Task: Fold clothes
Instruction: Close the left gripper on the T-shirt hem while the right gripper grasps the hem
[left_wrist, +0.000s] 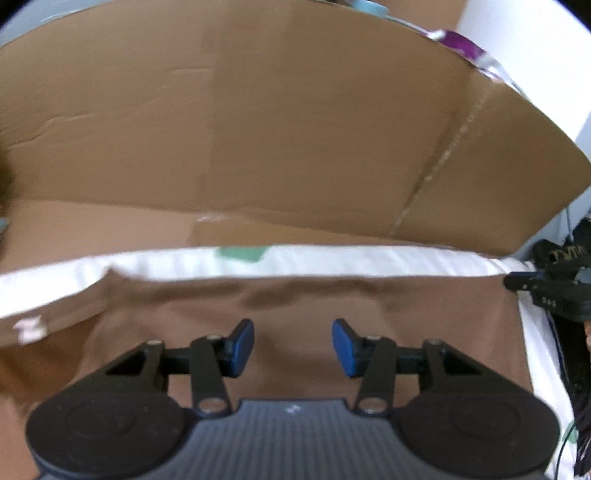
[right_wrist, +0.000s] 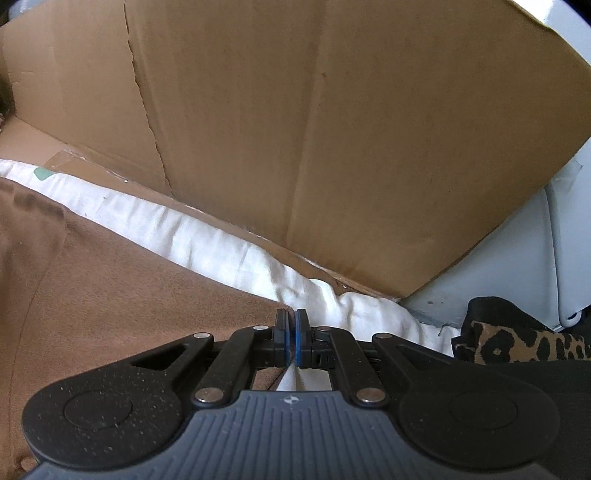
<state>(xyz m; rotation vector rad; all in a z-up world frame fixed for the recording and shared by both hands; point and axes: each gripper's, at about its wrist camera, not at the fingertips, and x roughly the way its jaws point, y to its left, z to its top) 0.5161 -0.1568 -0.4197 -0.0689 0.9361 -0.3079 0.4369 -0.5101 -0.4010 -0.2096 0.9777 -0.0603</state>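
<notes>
Left wrist view: my left gripper hangs released, blue pads parted with nothing between them, above a brown garment spread on white bedding before a cardboard wall.

Right wrist view: my right gripper is clenched at the garment's corner; whether cloth is pinched, I cannot tell. A leopard-print cloth lies beside.

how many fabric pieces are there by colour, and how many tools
brown garment: 1
white sheet: 1
leopard-print fabric: 1
tools: 2, the left tool with its jaws apart over the brown garment, and the right tool shut at that garment's edge
total: 5
</notes>
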